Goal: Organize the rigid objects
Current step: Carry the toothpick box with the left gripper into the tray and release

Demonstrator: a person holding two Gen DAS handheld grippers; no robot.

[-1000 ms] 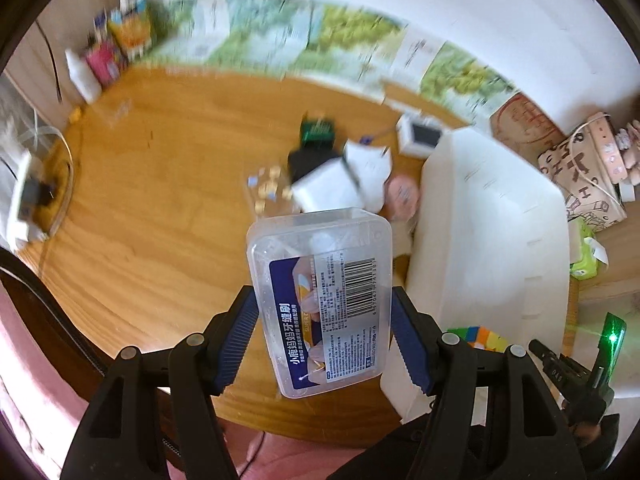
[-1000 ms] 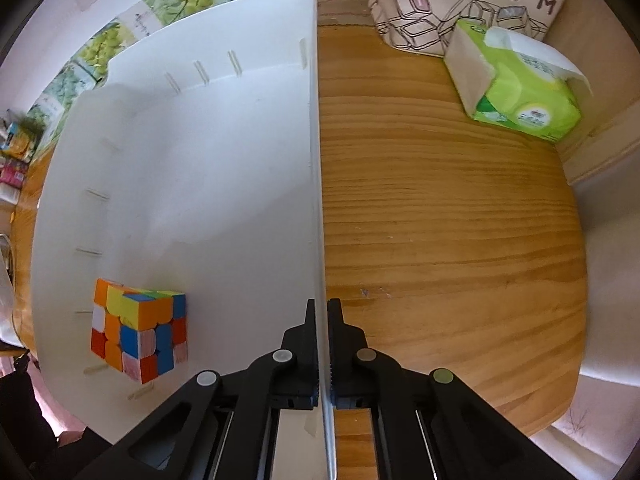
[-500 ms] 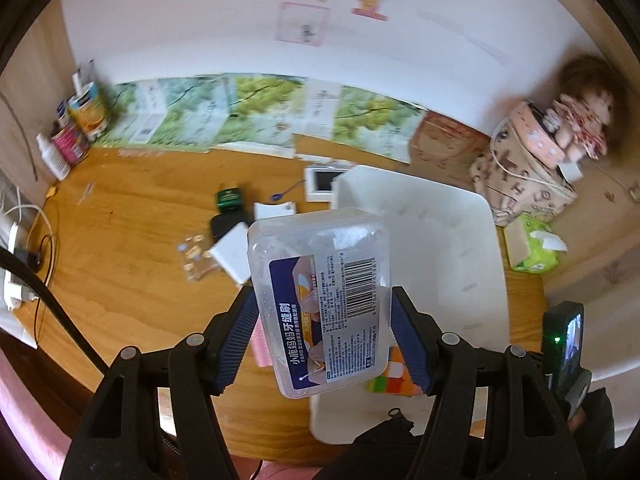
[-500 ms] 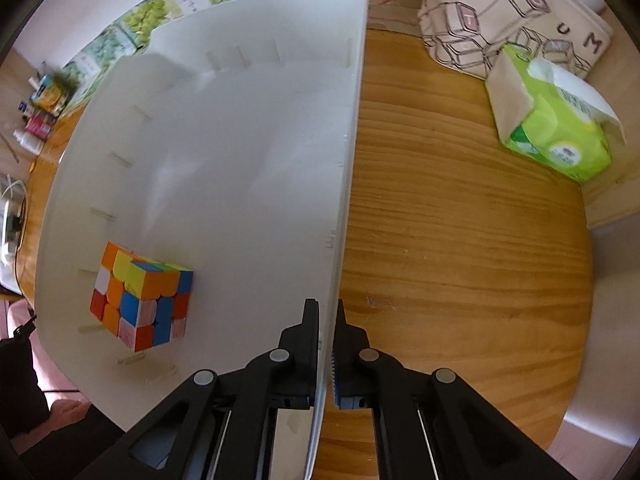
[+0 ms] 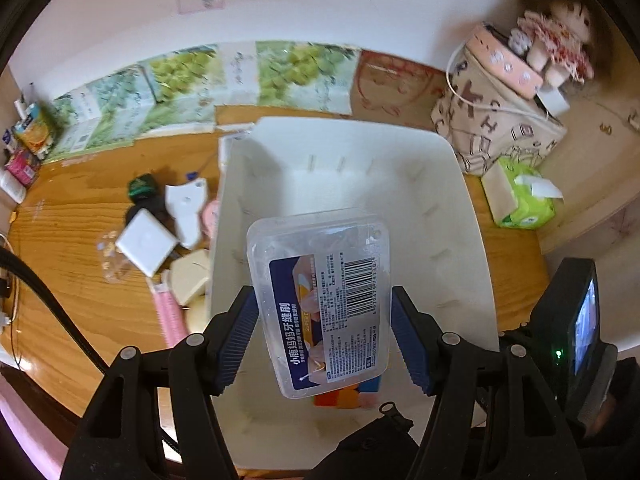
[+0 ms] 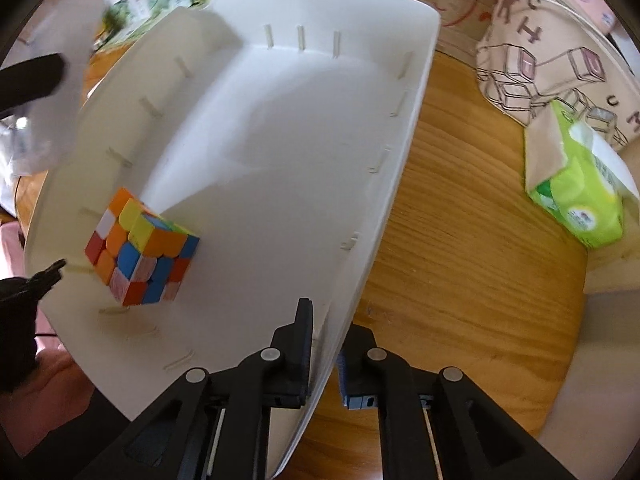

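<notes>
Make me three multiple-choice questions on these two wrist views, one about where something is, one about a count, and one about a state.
1. Where is the puzzle cube?
A. On the wooden table beside the tissue pack
B. Inside the white bin
C. Between the left gripper's pads

2. How many puzzle cubes lie in the bin?
A. One
B. Two
C. Three

3. What is the left gripper doing?
A. Hanging open with nothing in it
B. Clamping the bin's rim
C. Holding a clear plastic box

Key:
1 B, the cube sits on the bin's floor near a wall.
2 A, the right wrist view shows a single cube there.
3 C, both blue pads press the box's sides above the bin.
</notes>
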